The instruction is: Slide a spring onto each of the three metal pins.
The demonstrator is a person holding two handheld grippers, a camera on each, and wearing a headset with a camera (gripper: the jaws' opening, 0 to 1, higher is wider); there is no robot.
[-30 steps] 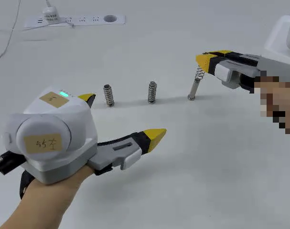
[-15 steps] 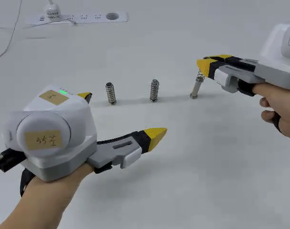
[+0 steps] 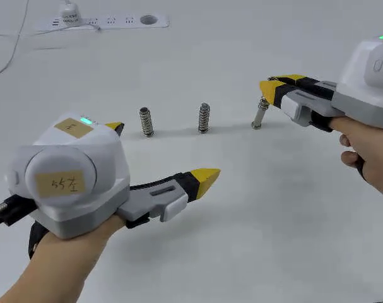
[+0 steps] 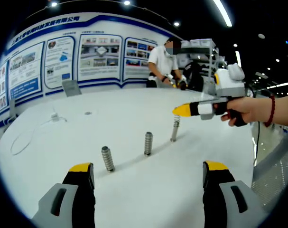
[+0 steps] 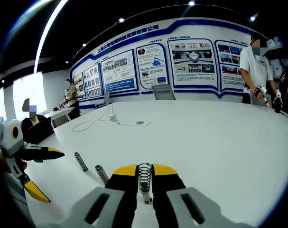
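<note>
left tongs (image 3: 161,154) hang wide apart over the counter (image 3: 273,221), parked out of the way I guess; left pin (image 3: 145,122) and middle pin (image 3: 204,118) both wear springs, and the right tongs (image 5: 144,168) are pinched on the last spring (image 5: 144,178), probably steering it down the leaning third pin (image 3: 259,120)

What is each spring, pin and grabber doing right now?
left spring, slid onto its pin, standing upright.
middle spring, slid onto its pin, standing upright.
right spring, around the top of its pin, pinched between the jaws.
right pin, tilted.
right gripper, shut on the right spring.
left gripper, open, holding nothing.
</note>
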